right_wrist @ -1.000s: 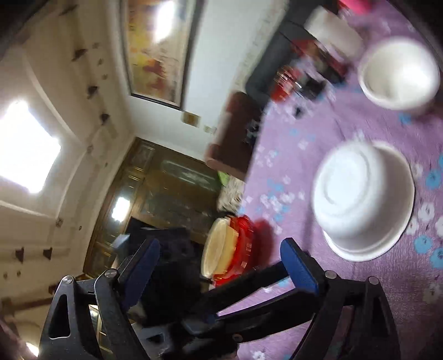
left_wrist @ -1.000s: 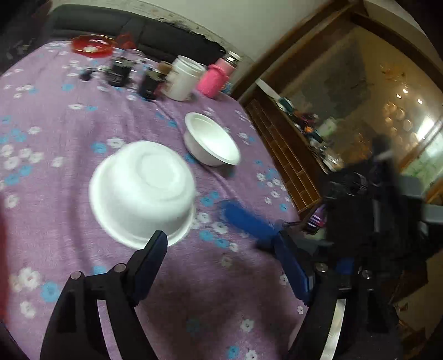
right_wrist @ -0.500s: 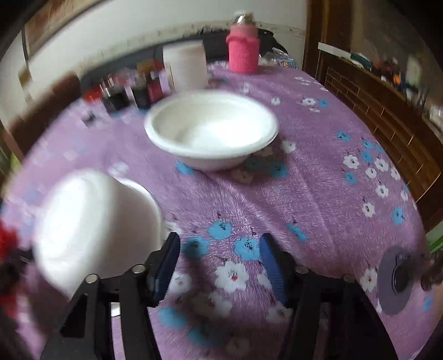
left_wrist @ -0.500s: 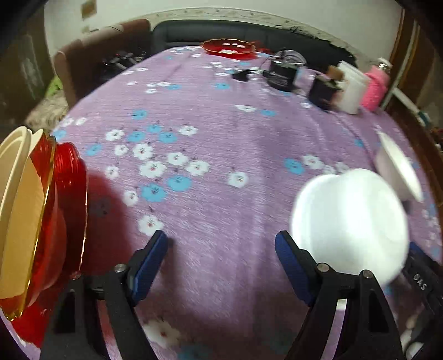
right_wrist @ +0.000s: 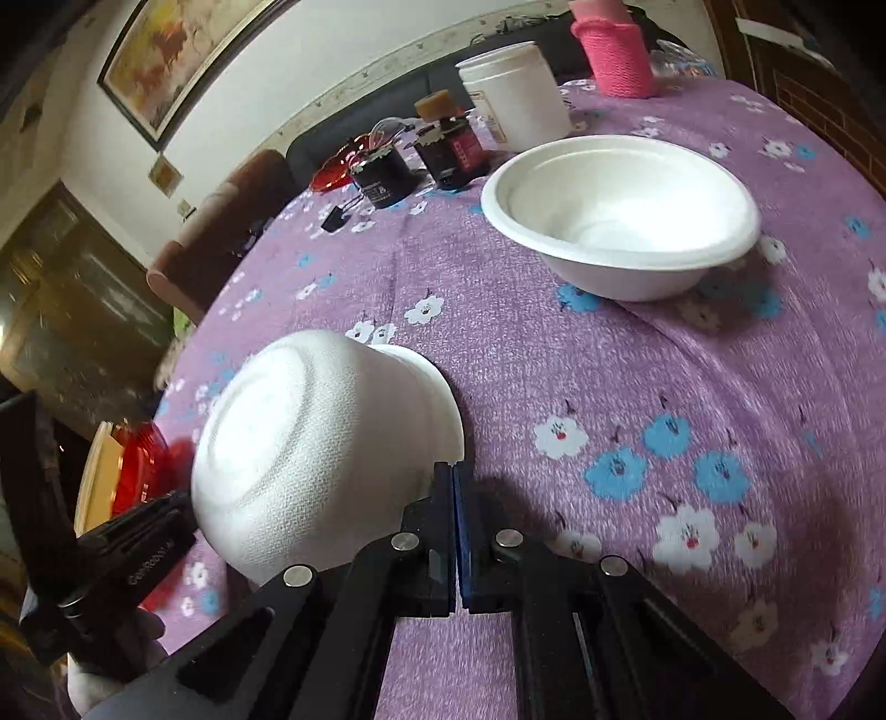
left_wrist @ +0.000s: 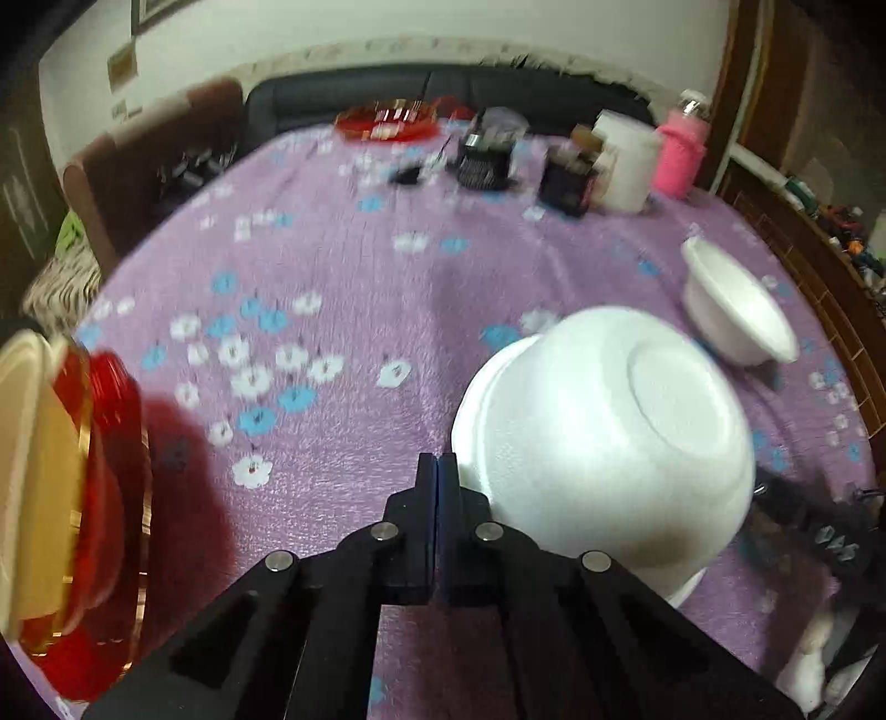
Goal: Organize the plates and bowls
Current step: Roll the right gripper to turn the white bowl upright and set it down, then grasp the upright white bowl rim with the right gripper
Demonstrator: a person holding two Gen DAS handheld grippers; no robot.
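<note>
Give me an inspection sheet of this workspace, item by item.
Surface: purple floral cloth on the table.
Job's things: overturned white bowl, tilted, between the tools; upright white bowl beyond it; red and cream plates on edge at the left.
Clutter: white jar, pink bottle, dark jars, red dish.
Grippers: left tool shut, empty; right tool shut, empty.
Cables: nothing seen.
Surroundings: dark sofa, painting.
</note>
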